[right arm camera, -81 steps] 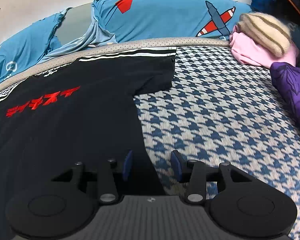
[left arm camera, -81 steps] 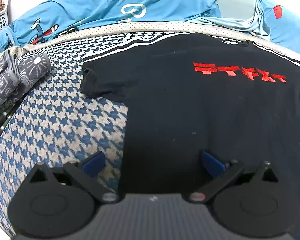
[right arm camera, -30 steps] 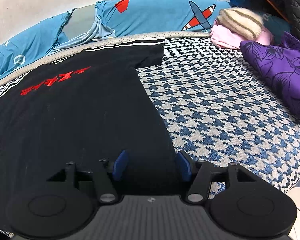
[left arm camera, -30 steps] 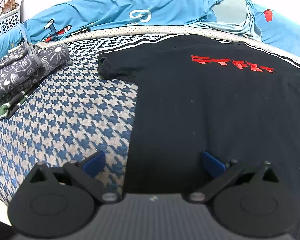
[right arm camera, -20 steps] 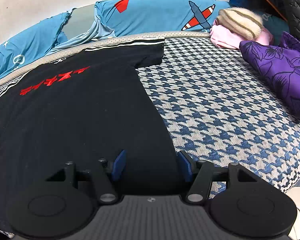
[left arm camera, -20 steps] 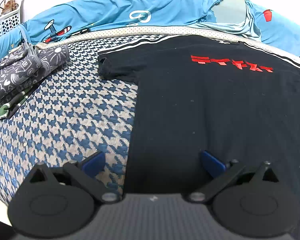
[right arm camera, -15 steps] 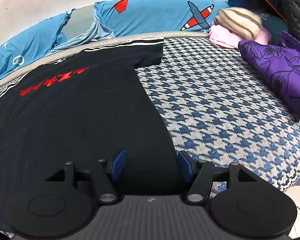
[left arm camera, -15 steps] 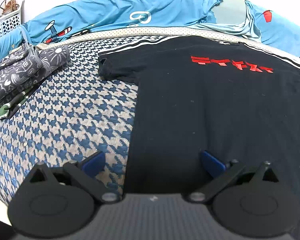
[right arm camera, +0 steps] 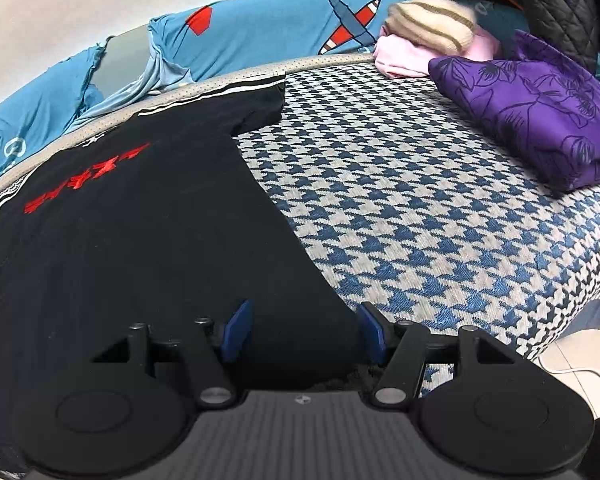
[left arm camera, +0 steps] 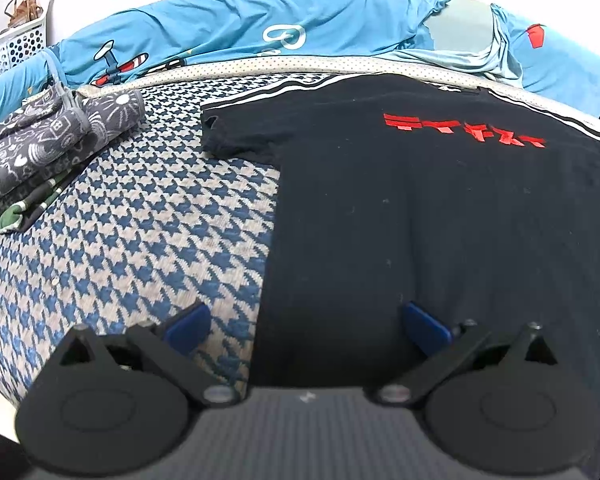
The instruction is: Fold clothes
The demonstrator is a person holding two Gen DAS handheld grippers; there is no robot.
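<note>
- Since the earliest frames both cameras had pulled back: more of the black T-shirt (left arm camera: 440, 216) and the houndstooth bed cover (left arm camera: 132, 232) showed, with the bed's near edge now in view.
- Over the last second nothing in the left wrist view had shifted; the right wrist view had tilted a little, and the purple floral garment (right arm camera: 540, 104) sat larger at the right.
- Shirt lay flat and face up on the bed, red print (left arm camera: 464, 128) toward the far side, both sleeves spread, collar at the striped far edge of the cover.
- Left gripper (left arm camera: 304, 326) hung above the shirt's near left corner: jaws wide apart, nothing between the pads; left pad over bare cover, right pad over black cloth, the shirt's side edge running between them.
- Right gripper (right arm camera: 304, 334) hung above the near right corner: jaws about half spread, empty, both pads over black cloth, the shirt's right side edge just at the right pad.
- Whether either touched the cloth, can't tell.
- Grey patterned folded clothes (left arm camera: 40, 148) at far left, pink garment (right arm camera: 412, 54) with a striped beige knit (right arm camera: 428, 24) on top at far right, blue plane-print sheet (left arm camera: 260, 28) behind.
</note>
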